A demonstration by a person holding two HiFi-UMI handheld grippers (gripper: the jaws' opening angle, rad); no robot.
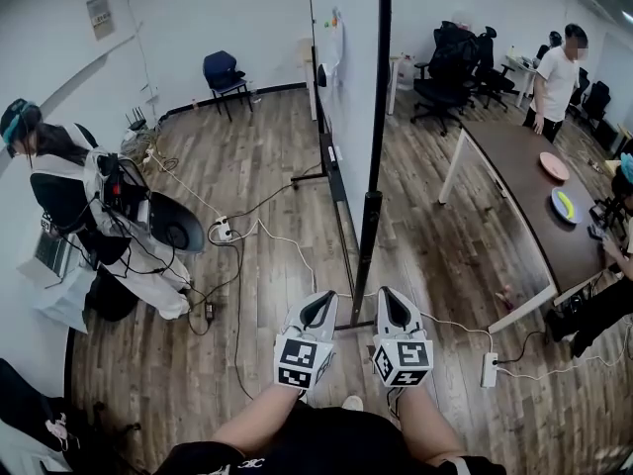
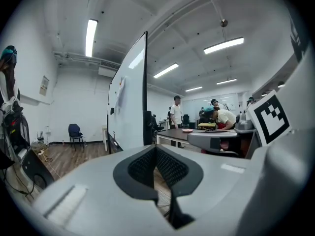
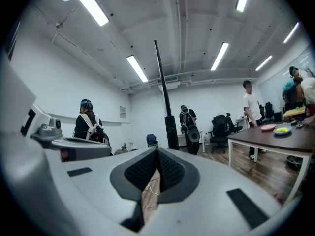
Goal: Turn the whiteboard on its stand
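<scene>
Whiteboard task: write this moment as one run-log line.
whiteboard: edge-on ahead, untouched | left gripper: shut, empty | right gripper: shut, empty

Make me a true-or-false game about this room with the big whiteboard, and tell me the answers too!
1. The left gripper and right gripper both have their fingers shut on nothing. True.
2. The whiteboard is lying flat on the floor. False: it is upright.
3. A blue chair is by the far wall. True.
4. The table has nothing on it. False: a pink plate and a blue plate lie on it.
</scene>
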